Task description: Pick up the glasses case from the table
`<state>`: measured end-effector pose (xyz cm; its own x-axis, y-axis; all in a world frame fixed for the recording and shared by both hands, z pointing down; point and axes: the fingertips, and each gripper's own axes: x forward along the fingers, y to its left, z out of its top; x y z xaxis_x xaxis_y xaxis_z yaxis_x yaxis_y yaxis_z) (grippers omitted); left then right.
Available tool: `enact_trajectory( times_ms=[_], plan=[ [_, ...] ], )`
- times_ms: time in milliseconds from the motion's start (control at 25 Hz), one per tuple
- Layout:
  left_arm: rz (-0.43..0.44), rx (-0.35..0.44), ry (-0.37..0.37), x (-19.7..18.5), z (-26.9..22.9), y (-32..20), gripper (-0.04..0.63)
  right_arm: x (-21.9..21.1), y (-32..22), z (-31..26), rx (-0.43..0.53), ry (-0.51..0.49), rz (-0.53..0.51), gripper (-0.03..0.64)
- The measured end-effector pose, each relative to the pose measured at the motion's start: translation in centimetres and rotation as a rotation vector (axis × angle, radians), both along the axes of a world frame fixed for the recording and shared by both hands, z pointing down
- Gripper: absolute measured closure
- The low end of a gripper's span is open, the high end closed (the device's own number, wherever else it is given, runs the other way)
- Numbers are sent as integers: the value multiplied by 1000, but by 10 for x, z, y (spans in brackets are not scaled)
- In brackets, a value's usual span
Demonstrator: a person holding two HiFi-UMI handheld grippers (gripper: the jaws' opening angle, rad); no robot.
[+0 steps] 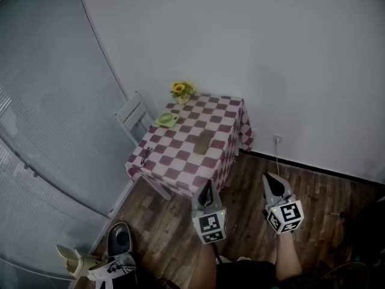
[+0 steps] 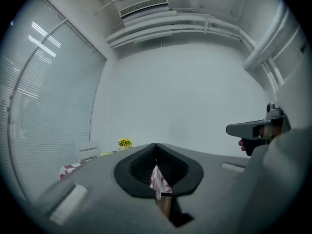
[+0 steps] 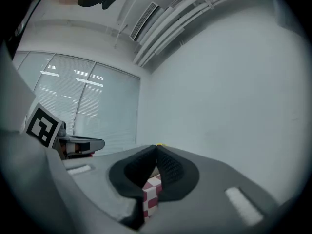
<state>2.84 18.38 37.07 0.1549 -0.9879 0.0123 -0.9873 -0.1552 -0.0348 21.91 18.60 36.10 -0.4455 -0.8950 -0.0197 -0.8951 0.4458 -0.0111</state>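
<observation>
**Both grippers closed and empty, glasses case lying on the bench**

The brown oblong glasses case [image 1: 203, 142] lies flat near the middle of a small bench covered with a red-and-white checked cloth [image 1: 180, 173]. The bench stands against a white wall [image 1: 271, 59]. Nothing touches the case.

Three other things are on the same cloth. A light green dish [image 1: 166, 120] is near the left edge, and a small pot of yellow flowers [image 1: 180, 90] is at the far corner. A small dark object that looks like a pair of spectacles [image 1: 146, 155] is at the near left corner. A white chair [image 1: 133, 118] stands just beside the bench on its left side.

The left gripper [image 1: 207, 190] and the right gripper [image 1: 271, 182] are held level above the dark wooden floor [image 1: 162, 221], on the near side of the bench. Both are well apart from the case. In the head view the left gripper is just before the near edge of the cloth. The right gripper is further to the right, near the hanging corner of the cloth.

In each gripper view the two jaws are together with their tips meeting, and they hold nothing. Only a piece of the checked cloth shows through the narrow slit below the tips.
</observation>
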Motion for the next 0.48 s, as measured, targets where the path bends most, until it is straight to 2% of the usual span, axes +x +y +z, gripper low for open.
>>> enact_trajectory(
  times_ms=[480],
  plan=[
    [-2, 57, -12, 30, -25, -15, 588, 37, -10, -26, 72, -42, -10, 615]
  ],
)
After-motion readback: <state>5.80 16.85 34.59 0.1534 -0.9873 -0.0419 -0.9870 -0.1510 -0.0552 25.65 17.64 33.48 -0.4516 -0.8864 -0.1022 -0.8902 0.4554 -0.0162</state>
